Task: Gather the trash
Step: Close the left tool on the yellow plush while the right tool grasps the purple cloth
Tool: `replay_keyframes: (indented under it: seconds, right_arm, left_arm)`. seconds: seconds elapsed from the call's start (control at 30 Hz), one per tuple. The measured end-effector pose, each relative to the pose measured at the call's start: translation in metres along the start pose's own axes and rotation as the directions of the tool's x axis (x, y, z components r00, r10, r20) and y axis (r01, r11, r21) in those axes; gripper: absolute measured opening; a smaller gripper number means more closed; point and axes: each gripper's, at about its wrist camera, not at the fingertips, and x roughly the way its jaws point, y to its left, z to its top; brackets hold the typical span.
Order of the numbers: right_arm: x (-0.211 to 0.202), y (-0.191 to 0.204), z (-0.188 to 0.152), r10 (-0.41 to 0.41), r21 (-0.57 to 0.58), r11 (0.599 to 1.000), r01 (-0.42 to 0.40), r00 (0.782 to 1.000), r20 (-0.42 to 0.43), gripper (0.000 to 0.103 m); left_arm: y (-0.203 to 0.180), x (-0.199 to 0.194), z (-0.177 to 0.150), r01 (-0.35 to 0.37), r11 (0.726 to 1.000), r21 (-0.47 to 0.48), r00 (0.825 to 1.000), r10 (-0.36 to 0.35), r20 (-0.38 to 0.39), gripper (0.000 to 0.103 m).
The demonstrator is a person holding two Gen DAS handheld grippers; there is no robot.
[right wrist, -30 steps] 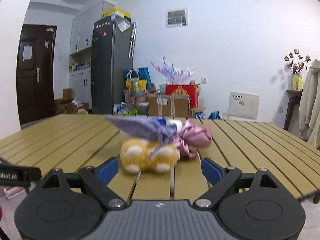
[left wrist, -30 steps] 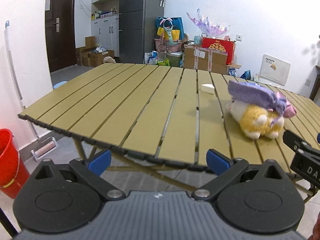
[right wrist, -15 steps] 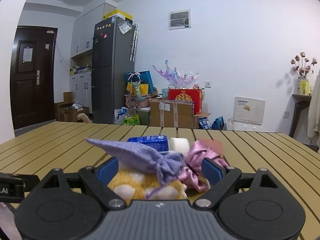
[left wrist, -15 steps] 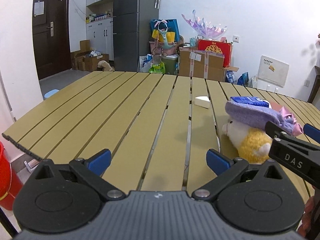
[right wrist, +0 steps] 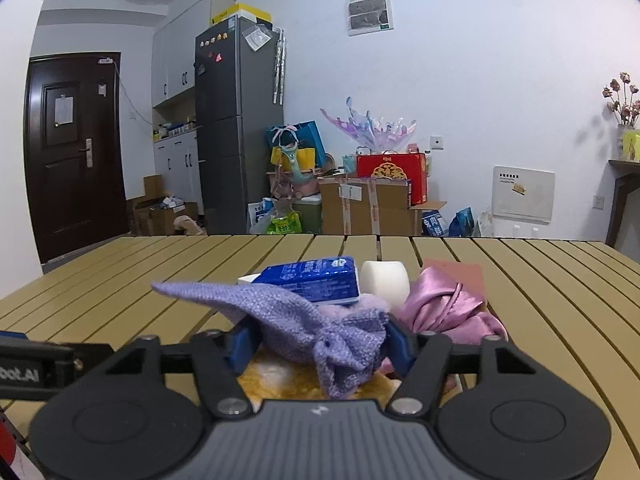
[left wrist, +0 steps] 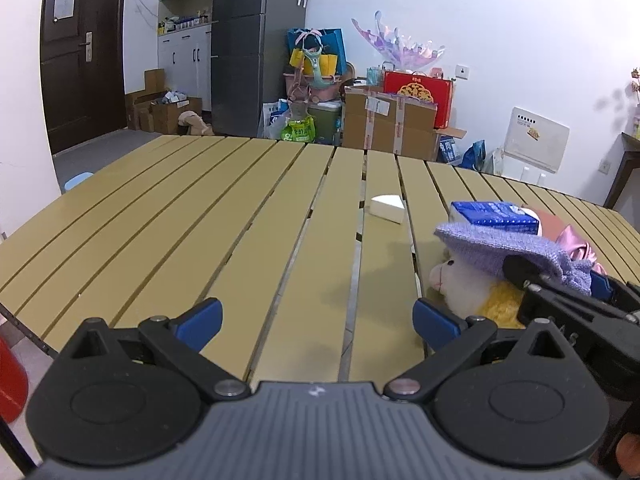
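The right tongs (right wrist: 316, 344) have just been closing, and their blue pads now press on both sides of the soft yellow and white plush toy with a purple knitted scarf (right wrist: 320, 332). The toy lies on the tan slatted counter (right wrist: 120, 280), right at the tips of the right tongs. Just behind it lie a blue and white paper carton (right wrist: 316, 280), a white foam block (right wrist: 386, 284) and a shiny pink cloth (right wrist: 444, 308). The left tongs (left wrist: 318, 320) stand wide apart over bare slats, with the toy (left wrist: 472, 280) just beside their right pad. A second ago the right tongs were wide apart and the toy lay further ahead of them.
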Motion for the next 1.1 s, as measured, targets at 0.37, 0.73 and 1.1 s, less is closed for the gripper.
replay_keyframes:
  seconds: [0.37, 0.73, 1.1]
  right_arm:
    - [-0.031, -0.008, -0.001, 0.047, 0.051, 0.997, -0.052, 0.996, 0.079, 0.034]
    - [-0.064, -0.043, 0.005, 0.027, 0.14, 0.989, -0.047, 0.99, 0.14, 0.034]
    - [-0.087, -0.101, -0.001, -0.063, 0.236, 0.971, 0.029, 0.988, 0.141, 0.034]
  left_arm:
    - [-0.001, 0.0, -0.005, 0.008, 1.0, 0.0, 1.0, -0.008, -0.014, 0.103]
    - [-0.029, -0.012, -0.001, 0.064, 0.998, 0.026, 0.998, -0.064, -0.001, 0.103]
    - [-0.096, -0.014, 0.006, 0.166, 0.981, 0.101, 0.986, -0.163, -0.038, 0.103]
